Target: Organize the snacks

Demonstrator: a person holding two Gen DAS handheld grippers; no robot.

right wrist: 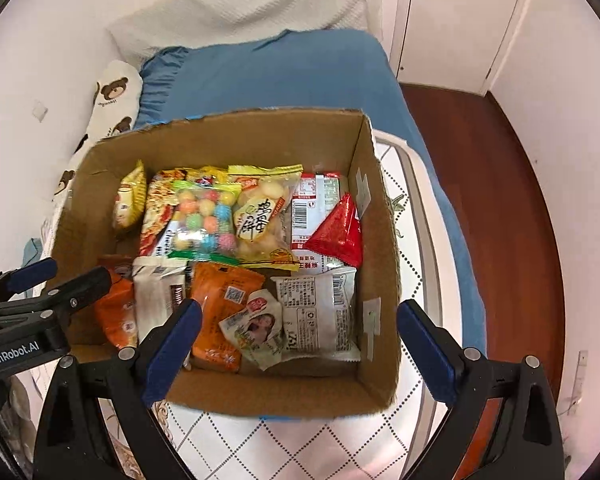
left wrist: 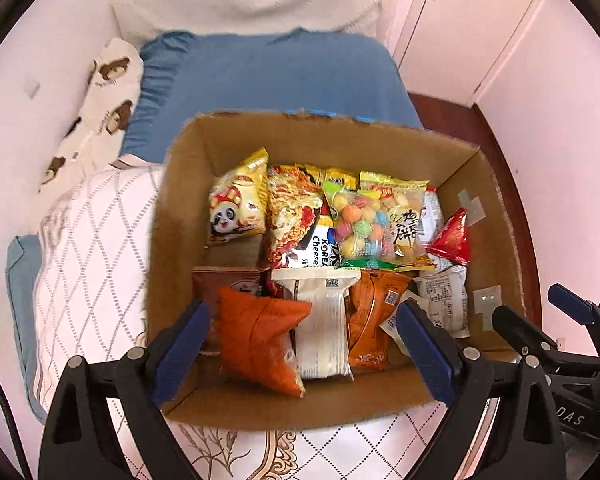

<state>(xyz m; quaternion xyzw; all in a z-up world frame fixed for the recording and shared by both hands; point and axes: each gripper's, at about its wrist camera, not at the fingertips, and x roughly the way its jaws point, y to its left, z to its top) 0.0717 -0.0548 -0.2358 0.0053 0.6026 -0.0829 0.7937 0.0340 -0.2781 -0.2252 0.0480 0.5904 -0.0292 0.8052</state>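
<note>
1. Two claws hang above an open cardboard box (left wrist: 180, 208) that sits on a bed, on a white quilt with a dotted diamond pattern (left wrist: 96, 248).
2. The left claw (left wrist: 304, 344) has its blue-padded fingers spread wide and holds nothing; its pads frame an orange packet (left wrist: 260, 340) and a white packet (left wrist: 324, 320) in the near row of the box.
3. The right claw (right wrist: 298, 344) is likewise spread wide and empty, over the box's near right part, with one finger inside the box and the other outside its right wall.
4. Snacks fill the box floor: a yellow panda packet (left wrist: 236, 204) at far left, a noodle pack (left wrist: 292, 220) beside it, a clear bag of coloured candy balls (left wrist: 360, 224) lying on the noodles, and a red triangular packet (right wrist: 338, 232) against the right wall.
5. The near row also holds a second orange packet (right wrist: 220, 312), a small wrapped sweet (right wrist: 256, 328) on top of it, and a white packet with printed text (right wrist: 320, 312).
6. Behind the box lie a blue sheet (left wrist: 268, 72) and a bear-print pillow (left wrist: 108, 96).
</note>
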